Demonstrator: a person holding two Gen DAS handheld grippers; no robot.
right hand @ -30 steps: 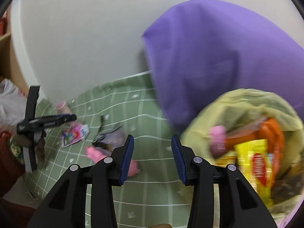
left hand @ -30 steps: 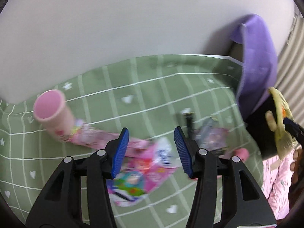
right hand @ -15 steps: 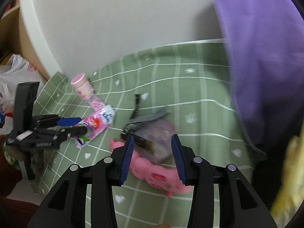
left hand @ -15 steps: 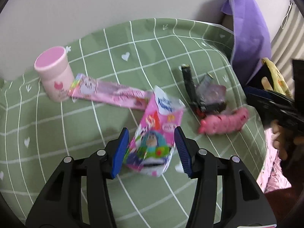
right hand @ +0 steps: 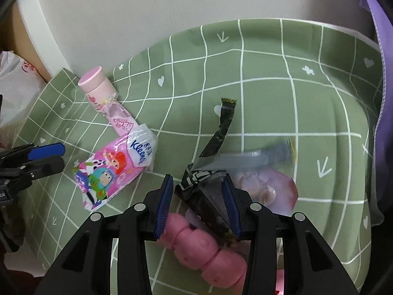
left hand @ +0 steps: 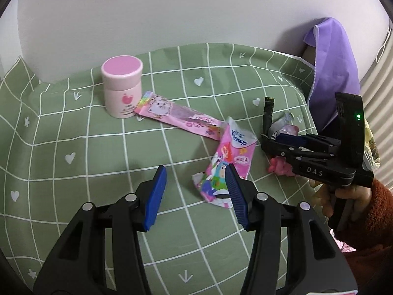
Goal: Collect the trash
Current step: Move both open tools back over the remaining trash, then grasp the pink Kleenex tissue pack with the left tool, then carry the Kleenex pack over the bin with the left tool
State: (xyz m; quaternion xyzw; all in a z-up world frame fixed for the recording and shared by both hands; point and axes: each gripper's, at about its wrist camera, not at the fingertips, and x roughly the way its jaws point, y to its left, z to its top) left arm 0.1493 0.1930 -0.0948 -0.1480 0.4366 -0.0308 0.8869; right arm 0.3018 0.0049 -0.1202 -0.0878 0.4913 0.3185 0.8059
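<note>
Right tool [right hand: 197, 205]: jaws narrowing astride crumpled black foil wrapper [right hand: 203, 194], not yet pinching; centre deeper, avoiding pink segmented toy [right hand: 203, 248] at 6 o'clock.
Left tool [left hand: 195, 194]: half-wide, empty.

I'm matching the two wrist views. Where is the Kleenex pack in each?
Left wrist: Kleenex pack lies right of centre, behind the left gripper's right finger.
Right wrist: Kleenex pack lies left of centre, beside the right gripper.
Shared landmark: the pink jar, standing near the wall.
</note>
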